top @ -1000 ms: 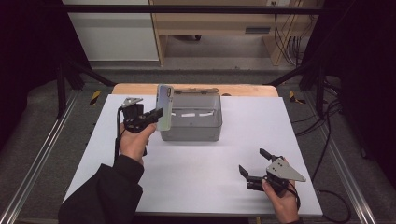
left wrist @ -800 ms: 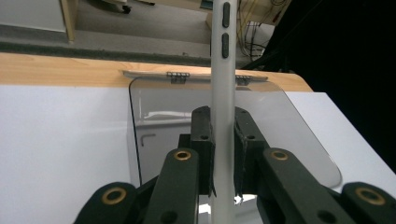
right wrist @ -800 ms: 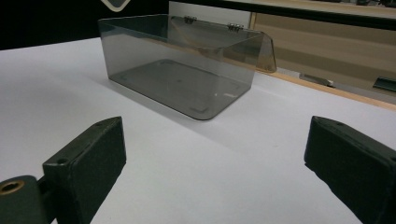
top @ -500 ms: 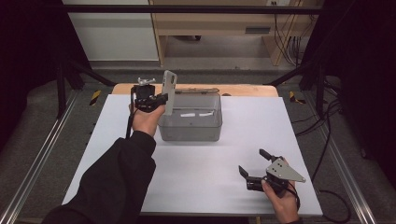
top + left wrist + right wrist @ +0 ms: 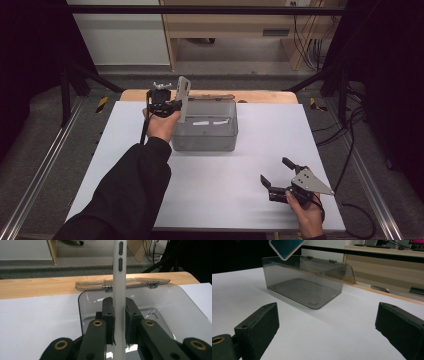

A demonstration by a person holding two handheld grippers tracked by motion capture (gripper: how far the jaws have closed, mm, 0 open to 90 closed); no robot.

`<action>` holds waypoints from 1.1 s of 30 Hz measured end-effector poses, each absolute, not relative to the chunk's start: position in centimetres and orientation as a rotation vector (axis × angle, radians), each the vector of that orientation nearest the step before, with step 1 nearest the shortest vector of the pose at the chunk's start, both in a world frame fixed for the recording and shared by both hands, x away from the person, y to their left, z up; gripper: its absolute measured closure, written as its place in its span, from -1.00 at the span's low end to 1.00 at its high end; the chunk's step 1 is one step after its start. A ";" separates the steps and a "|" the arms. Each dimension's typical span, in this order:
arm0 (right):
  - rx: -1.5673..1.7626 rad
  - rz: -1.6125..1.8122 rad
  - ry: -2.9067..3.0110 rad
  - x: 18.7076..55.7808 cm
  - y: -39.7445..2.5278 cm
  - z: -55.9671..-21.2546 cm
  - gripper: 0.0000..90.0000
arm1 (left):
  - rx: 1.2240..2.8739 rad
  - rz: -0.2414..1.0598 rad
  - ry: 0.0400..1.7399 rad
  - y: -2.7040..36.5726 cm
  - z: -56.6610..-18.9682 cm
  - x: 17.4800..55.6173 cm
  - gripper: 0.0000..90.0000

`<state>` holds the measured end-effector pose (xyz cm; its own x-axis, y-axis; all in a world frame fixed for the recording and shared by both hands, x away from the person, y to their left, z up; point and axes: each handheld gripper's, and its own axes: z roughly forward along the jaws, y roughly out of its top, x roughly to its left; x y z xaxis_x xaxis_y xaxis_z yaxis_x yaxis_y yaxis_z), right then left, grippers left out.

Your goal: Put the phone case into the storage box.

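Raised left claw (image 5: 176, 106) grips phone (image 5: 183, 96) over box (image 5: 206, 132).

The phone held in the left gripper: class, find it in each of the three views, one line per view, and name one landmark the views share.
High view: the phone stands upright, upper left of centre, at the left end of the clear box.
Left gripper view: centre, edge-on, clamped between the black jaws.
Right gripper view: its corner at the top edge, left of centre.
Shared landmark: the clear box, with its lid hinged open at the far side.
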<state>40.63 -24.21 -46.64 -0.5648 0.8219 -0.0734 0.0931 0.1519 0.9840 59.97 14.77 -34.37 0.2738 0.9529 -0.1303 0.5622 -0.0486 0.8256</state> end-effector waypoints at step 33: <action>0.907 1.453 1.821 40.7 -24.2 -46.7 -0.88 | 1.753 0.531 1.505 14.4 -38.8 59.4 0.80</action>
<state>40.68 -24.19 -46.71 -0.5642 0.8238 -0.0559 0.1287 0.1546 0.9796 59.43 14.37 -38.82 0.2218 0.9622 -0.1581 0.6499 -0.0250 0.7596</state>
